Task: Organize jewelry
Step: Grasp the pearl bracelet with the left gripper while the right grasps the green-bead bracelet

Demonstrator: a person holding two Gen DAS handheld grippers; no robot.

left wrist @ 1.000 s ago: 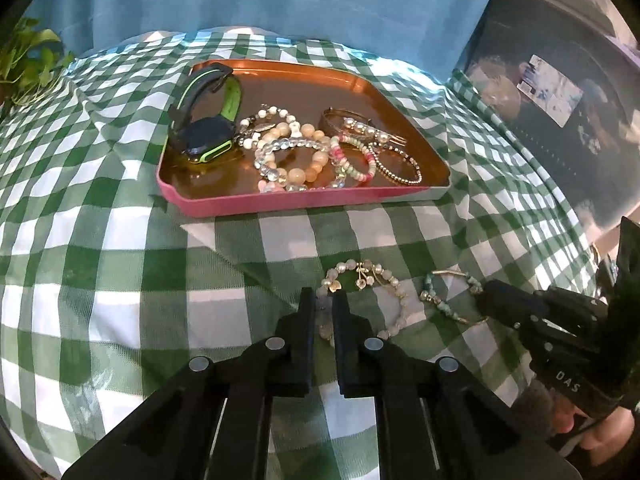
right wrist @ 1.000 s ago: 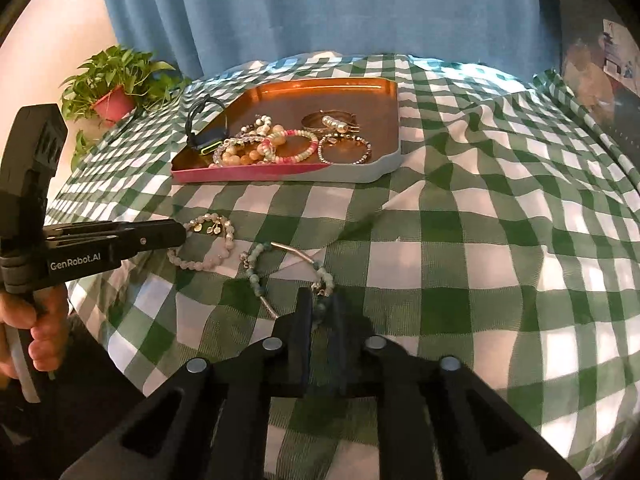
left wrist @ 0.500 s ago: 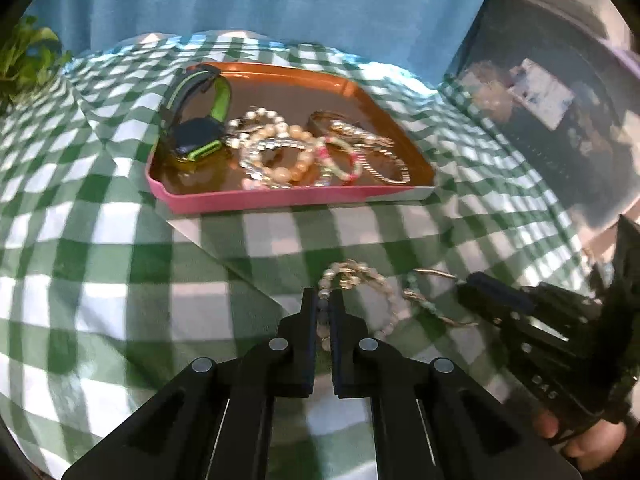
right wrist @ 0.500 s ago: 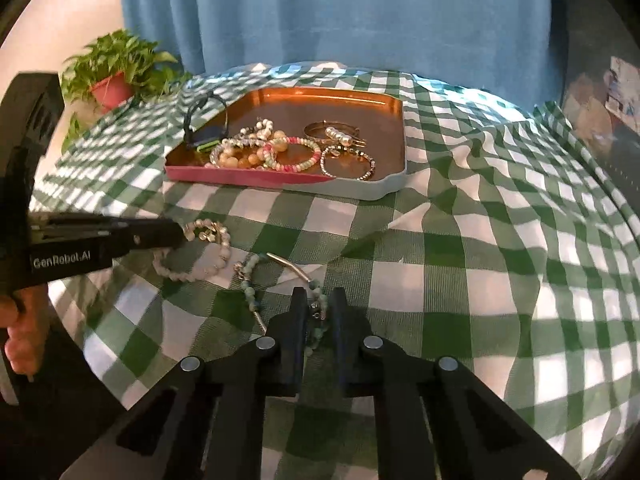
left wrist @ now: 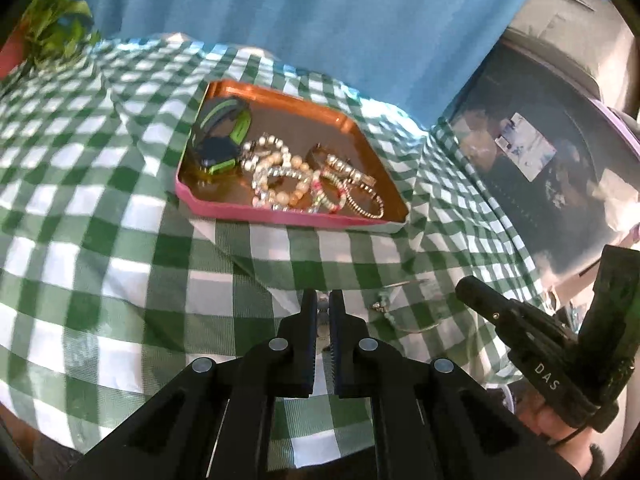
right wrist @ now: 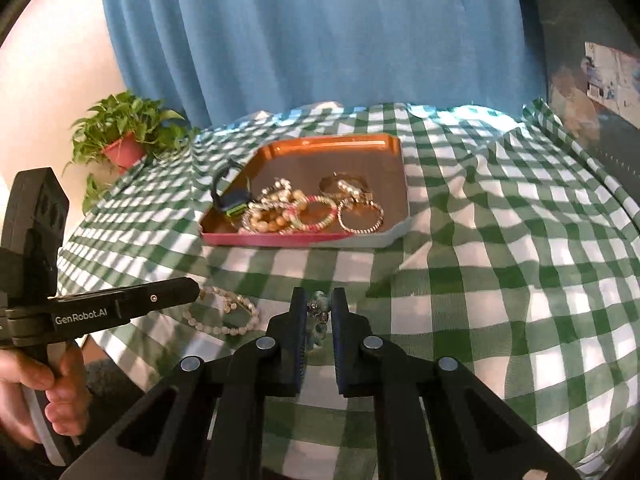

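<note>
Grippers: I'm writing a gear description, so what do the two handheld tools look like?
Both are matte black plastic with flat fingers and silver pivot bolts. The left gripper carries white "GenRobot.AI" lettering; the right gripper shows "DAS". A bare hand grips a pale handle.

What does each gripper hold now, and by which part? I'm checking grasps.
The right gripper pinches the green-bead bracelet by its beaded strand. The left gripper grips the pearl bracelet at its near edge.

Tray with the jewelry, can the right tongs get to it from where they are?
Probably yes. The right tongs, shut on the green bead bracelet, face the near rim of the tray, with only bare checked cloth between.
</note>
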